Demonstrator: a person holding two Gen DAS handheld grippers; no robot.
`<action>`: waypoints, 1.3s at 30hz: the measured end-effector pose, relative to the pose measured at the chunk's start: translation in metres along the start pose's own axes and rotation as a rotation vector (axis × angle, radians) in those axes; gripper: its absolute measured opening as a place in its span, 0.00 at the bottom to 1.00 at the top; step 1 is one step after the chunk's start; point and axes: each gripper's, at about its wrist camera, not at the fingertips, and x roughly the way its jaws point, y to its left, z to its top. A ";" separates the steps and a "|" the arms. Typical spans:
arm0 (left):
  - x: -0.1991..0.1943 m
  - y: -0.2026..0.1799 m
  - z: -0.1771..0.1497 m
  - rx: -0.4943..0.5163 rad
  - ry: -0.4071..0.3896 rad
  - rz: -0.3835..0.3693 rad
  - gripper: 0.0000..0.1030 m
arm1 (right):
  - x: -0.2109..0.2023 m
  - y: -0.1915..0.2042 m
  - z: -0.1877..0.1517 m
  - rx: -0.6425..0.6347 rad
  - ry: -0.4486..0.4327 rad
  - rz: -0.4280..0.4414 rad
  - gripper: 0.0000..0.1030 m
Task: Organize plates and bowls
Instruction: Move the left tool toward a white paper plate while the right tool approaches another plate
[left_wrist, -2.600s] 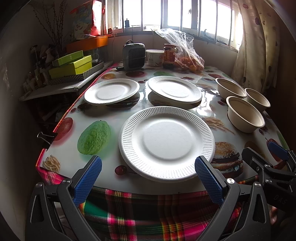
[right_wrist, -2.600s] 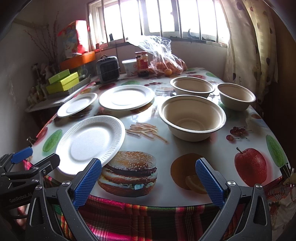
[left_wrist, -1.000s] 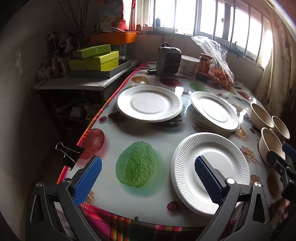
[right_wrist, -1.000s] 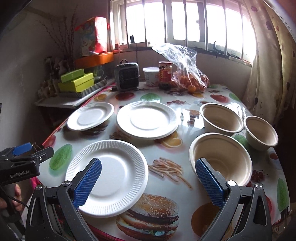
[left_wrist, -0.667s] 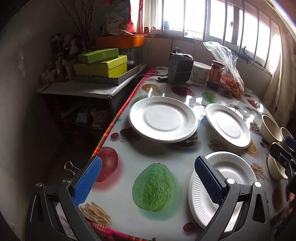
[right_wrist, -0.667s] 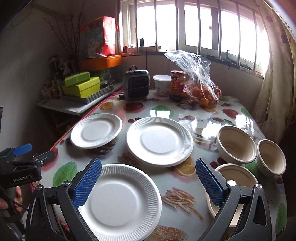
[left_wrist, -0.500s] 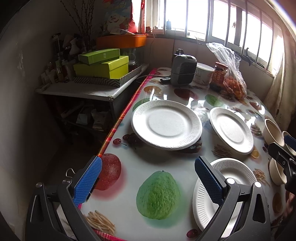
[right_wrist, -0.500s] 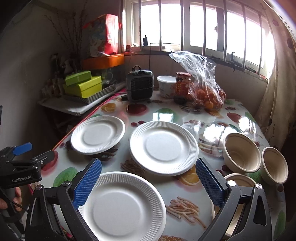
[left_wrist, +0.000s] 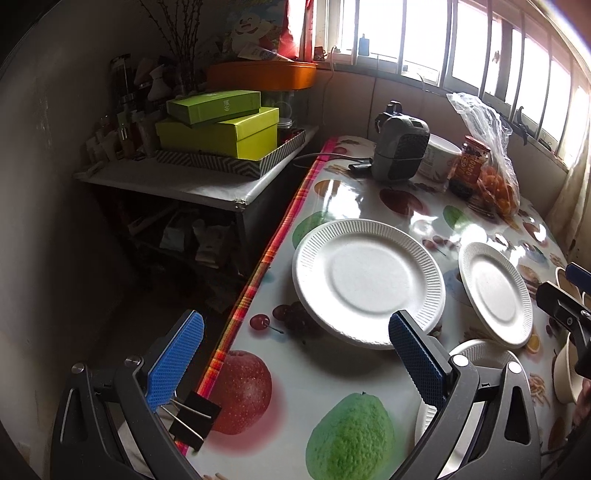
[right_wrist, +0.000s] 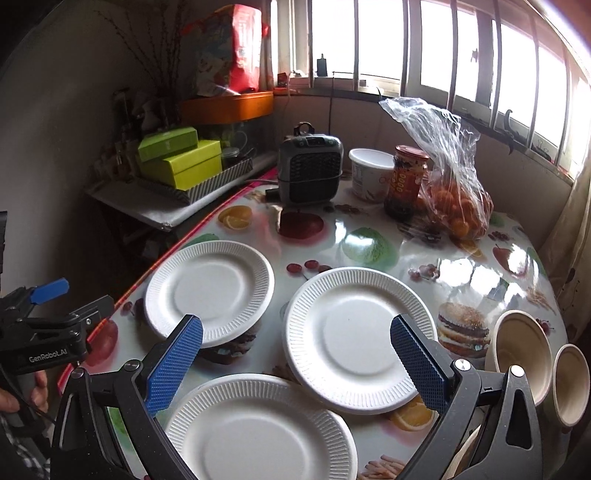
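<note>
Three white paper plates lie on the fruit-print table: a far-left plate (right_wrist: 208, 291) (left_wrist: 369, 286), a middle plate (right_wrist: 358, 338) (left_wrist: 495, 295) and a near plate (right_wrist: 258, 428). Two tan bowls (right_wrist: 521, 362) (right_wrist: 570, 384) sit at the right; the rim of a third shows low behind my right finger. My right gripper (right_wrist: 295, 354) is open above the near and middle plates, holding nothing. My left gripper (left_wrist: 295, 347) is open and empty over the table's left edge, just short of the far-left plate. It also shows in the right wrist view as the left gripper (right_wrist: 74, 299), held by a hand (right_wrist: 22, 391).
At the back stand a grey heater (right_wrist: 310, 170), a white tub (right_wrist: 371, 173), a red jar (right_wrist: 408, 181) and a bag of oranges (right_wrist: 454, 199). A side shelf with green boxes (left_wrist: 218, 125) stands left of the table. A binder clip (left_wrist: 192, 413) grips the table's left edge.
Both grippers have moved forward over the table and stayed open. The left one has swung left to the table's edge by the far-left plate; the right one now hangs over the plates.
</note>
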 end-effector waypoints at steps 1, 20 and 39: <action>0.002 0.002 0.001 -0.003 0.003 0.002 0.98 | -0.001 0.000 0.002 -0.003 -0.002 0.013 1.00; 0.026 0.033 0.040 -0.051 0.032 -0.028 0.97 | 0.035 0.027 0.081 -0.033 0.040 0.154 1.00; 0.095 0.034 0.037 -0.128 0.222 -0.155 0.69 | 0.170 0.010 0.065 0.054 0.354 0.170 0.81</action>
